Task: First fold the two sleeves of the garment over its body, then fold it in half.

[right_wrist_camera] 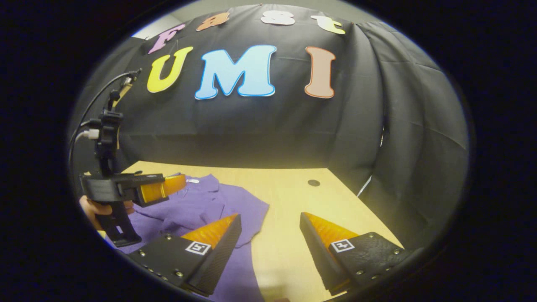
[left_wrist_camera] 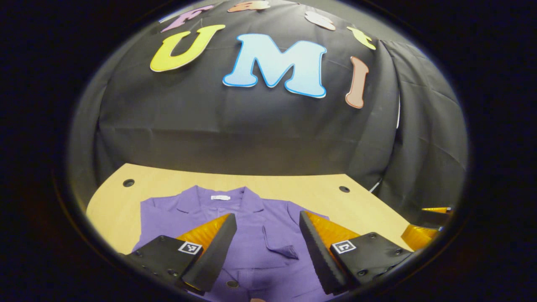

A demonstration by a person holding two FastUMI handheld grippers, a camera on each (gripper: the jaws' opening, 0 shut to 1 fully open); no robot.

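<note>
1. Purple garment (left_wrist_camera: pixel 251 226) lies flat on the table (left_wrist_camera: pixel 113 205), collar toward 12 o'clock, sleeves not folded yet.
2. Left gripper (left_wrist_camera: pixel 268 239) and right gripper (right_wrist_camera: pixel 268 239) hover, fingers spread, holding nothing.
3. Next I'd guess: pinch the sleeve (right_wrist_camera: pixel 247 209) at 9 o'clock of the right gripper.

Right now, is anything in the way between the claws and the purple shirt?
Nothing visible is. The left claw hangs open over the purple shirt, and the right claw hangs open above the shirt's edge and the bare wooden table. Only air shows between them and the cloth.
</note>
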